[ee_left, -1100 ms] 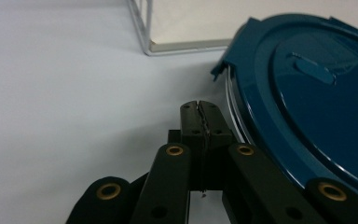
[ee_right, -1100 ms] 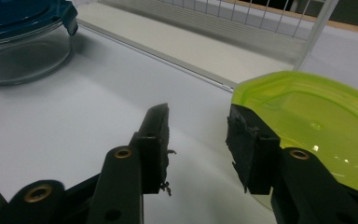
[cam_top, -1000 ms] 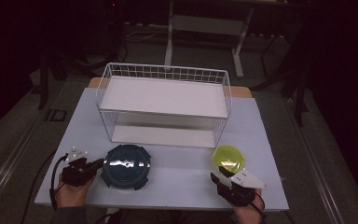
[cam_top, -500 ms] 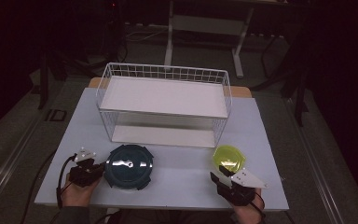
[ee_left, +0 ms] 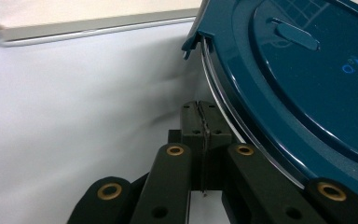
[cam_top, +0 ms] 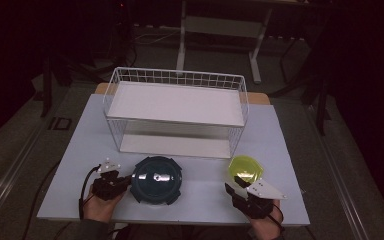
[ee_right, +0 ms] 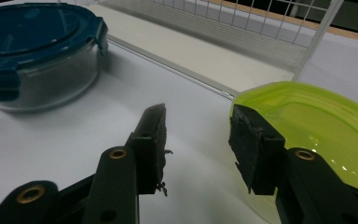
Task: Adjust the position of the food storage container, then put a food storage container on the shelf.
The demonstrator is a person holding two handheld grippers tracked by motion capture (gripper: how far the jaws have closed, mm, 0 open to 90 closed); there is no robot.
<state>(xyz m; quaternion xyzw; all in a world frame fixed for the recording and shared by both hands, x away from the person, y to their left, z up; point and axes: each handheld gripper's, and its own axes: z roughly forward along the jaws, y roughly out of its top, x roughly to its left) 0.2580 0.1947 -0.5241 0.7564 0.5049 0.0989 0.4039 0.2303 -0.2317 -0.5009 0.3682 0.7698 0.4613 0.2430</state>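
A round glass container with a dark blue clip lid (cam_top: 156, 180) stands at the table's front left. My left gripper (cam_top: 122, 181) is at its left side. In the left gripper view the jaws (ee_left: 200, 109) are pressed together with nothing between them, right beside the lid's rim (ee_left: 307, 84). A small container with a yellow-green lid (cam_top: 245, 169) stands at the front right. My right gripper (cam_top: 235, 186) is just in front of it, open. In the right gripper view (ee_right: 198, 126) its right jaw is at the edge of the green lid (ee_right: 317, 116), and the gap between the jaws holds only bare table.
A white wire rack (cam_top: 175, 107) with two shelves stands across the middle of the white table (cam_top: 280, 140), behind both containers. Its lower shelf edge (ee_right: 242, 28) lies a little beyond the green lid. The blue container (ee_right: 32, 32) sits to the right gripper's left.
My left gripper has moved right, up against the blue container, and the container has shifted a little to the right. The right gripper has stayed in place.
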